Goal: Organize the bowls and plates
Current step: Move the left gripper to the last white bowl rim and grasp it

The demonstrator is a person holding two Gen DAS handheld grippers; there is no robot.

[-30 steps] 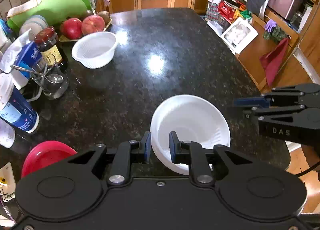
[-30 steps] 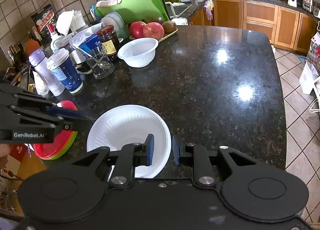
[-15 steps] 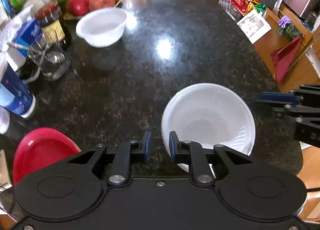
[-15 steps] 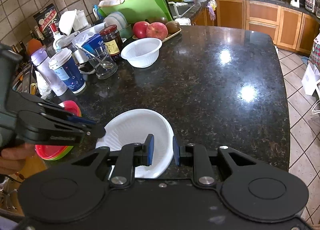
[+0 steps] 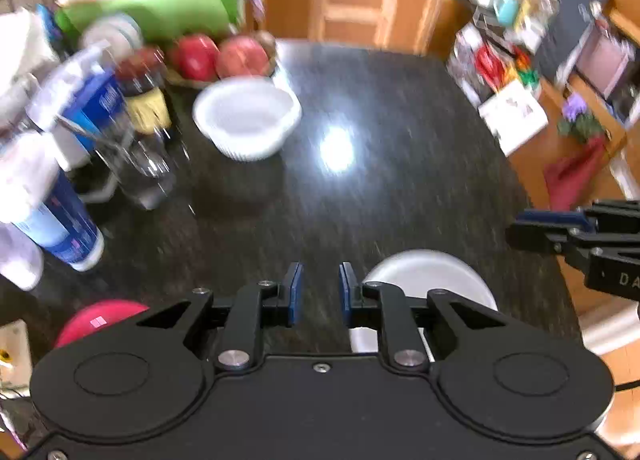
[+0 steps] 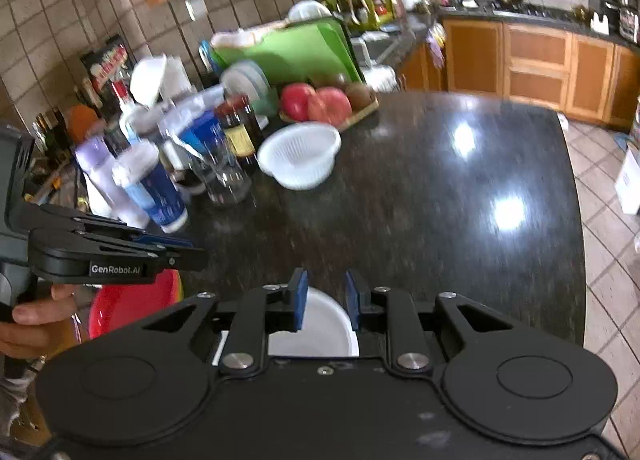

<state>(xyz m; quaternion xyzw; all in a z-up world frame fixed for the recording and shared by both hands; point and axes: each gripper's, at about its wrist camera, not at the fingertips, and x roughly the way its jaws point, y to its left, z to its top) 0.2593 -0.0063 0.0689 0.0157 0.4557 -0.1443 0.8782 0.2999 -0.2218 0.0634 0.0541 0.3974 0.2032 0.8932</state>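
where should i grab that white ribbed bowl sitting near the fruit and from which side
Take the white ribbed bowl by its rim, one finger inside and one outside. It stands upright with a thin flared lip. Come from the open counter side, since the glass and jar crowd the other side and the fruit sits behind.

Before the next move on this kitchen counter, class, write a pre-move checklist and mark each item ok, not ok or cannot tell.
1. Left gripper empty, jaws apart: ok.
2. Right gripper jaws opening, pads off the white plate seen behind them: ok.
3. White plate flat on the counter: cannot tell, mostly hidden.
4. White ribbed bowl upright, standing free: ok.
5. Red plate reachable: cannot tell, partly hidden.
6. Pictures sharp enough to aim: not ok, blurred.
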